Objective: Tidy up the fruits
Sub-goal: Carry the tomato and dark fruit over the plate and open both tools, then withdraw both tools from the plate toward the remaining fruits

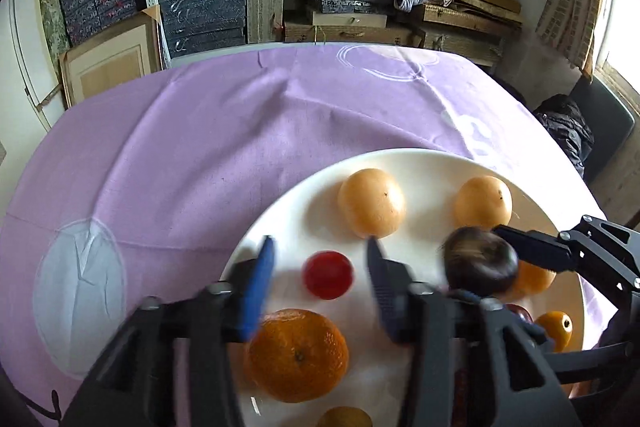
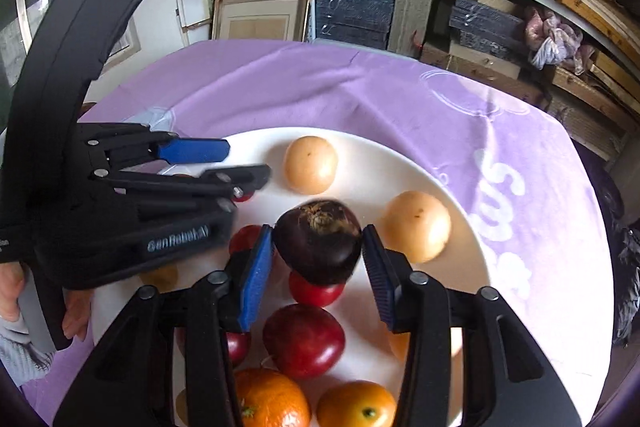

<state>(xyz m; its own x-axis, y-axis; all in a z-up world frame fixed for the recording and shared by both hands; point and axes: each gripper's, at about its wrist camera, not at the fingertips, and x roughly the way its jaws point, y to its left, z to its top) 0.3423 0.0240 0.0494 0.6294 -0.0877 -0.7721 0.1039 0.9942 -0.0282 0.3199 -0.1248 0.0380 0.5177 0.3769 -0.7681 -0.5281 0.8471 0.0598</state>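
A white plate (image 2: 460,203) is sitting on a purple tablecloth (image 2: 360,87) and is carrying the fruit. In the right wrist view you are seeing two pale yellow fruits (image 2: 311,165) side by side near the far rim, one dark purple fruit (image 2: 318,241), at least four red fruits (image 2: 303,341) and two oranges (image 2: 272,399) at the near edge.

Your right gripper (image 2: 318,259) is hanging over the plate with its blue pads (image 2: 256,279) apart. The dark purple fruit is sitting between their tips, close to the left pad and just short of the right one; whether either pad is touching it cannot be told. Its rough stem end is facing up and away from you; the fruit is nearly round, with no clear long axis.

Your left gripper (image 1: 320,259) is also standing open. A small red fruit (image 1: 328,275) is lying on the plate between its fingers (image 1: 262,279), clear of both. A large orange (image 1: 298,355) is resting just below the left finger, with its stem dimple facing up.
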